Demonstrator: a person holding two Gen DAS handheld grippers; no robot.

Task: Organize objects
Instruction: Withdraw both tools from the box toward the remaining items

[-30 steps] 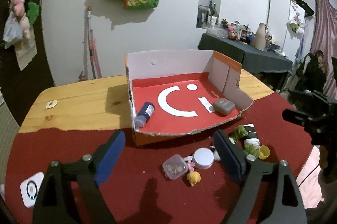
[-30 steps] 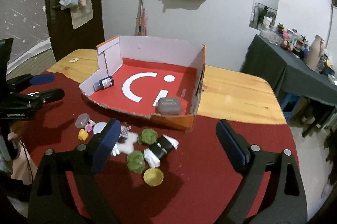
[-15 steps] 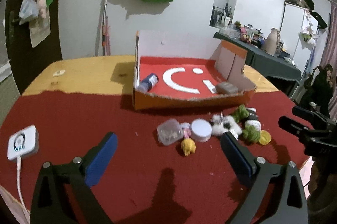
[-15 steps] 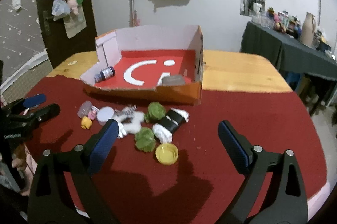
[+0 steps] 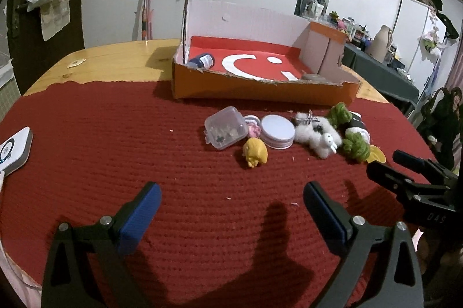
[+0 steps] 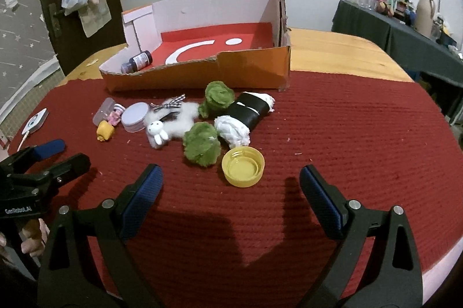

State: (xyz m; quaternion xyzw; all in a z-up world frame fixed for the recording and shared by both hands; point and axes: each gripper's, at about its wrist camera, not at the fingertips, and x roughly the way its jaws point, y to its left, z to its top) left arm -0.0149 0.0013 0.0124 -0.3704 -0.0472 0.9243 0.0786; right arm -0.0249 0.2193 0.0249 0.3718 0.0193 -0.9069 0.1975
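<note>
Trinket cluster (image 6: 185,120) just before box (image 6: 202,76); bare cloth (image 6: 361,134) rightward; both tools wide, empty.

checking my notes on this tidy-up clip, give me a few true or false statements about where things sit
1. A dark bottle lies inside the cardboard box. True.
2. The yellow cap is inside the box. False: it lies on the red cloth, in front of the box.
3. The right gripper is shut on a green pompom. False: its jaws stand wide with nothing between them; the green pompom lies on the cloth beyond them.
4. The left gripper holds nothing. True.
5. The round white tin lies beside the clear plastic case. True.
6. The yellow toy sits on bare wood. False: it rests on the red cloth.
</note>
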